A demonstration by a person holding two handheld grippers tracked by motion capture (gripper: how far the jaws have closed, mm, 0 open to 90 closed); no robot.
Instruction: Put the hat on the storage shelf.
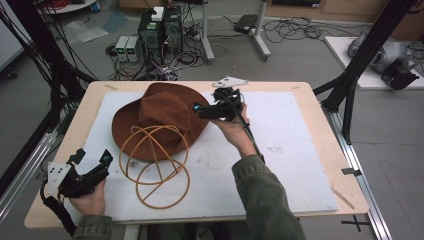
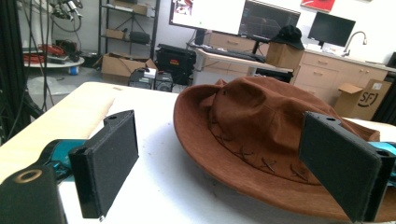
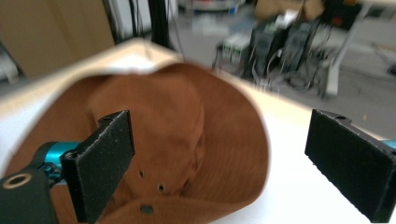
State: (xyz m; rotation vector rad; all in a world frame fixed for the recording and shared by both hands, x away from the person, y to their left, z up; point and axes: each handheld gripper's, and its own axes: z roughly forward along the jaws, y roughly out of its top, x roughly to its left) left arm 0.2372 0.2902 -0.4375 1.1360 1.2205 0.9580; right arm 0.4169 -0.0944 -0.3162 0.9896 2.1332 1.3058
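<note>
A brown wide-brimmed hat (image 1: 162, 117) lies crown up on the white mat (image 1: 290, 150), left of centre. A tan wire frame of crossed rings (image 1: 155, 165) rests against its near brim. My right gripper (image 1: 200, 109) hovers at the hat's right brim, jaws open, pointing left at the hat (image 3: 187, 140), nothing between them. My left gripper (image 1: 92, 156) rests low at the table's near left corner, jaws open and empty, facing the hat (image 2: 261, 135) from the side.
The wooden table (image 1: 85, 107) carries the white mat. Black frame posts (image 1: 372, 47) stand at both sides. Computers and tangled cables (image 1: 160, 35) sit on the floor beyond the far edge. The mat's right half is bare.
</note>
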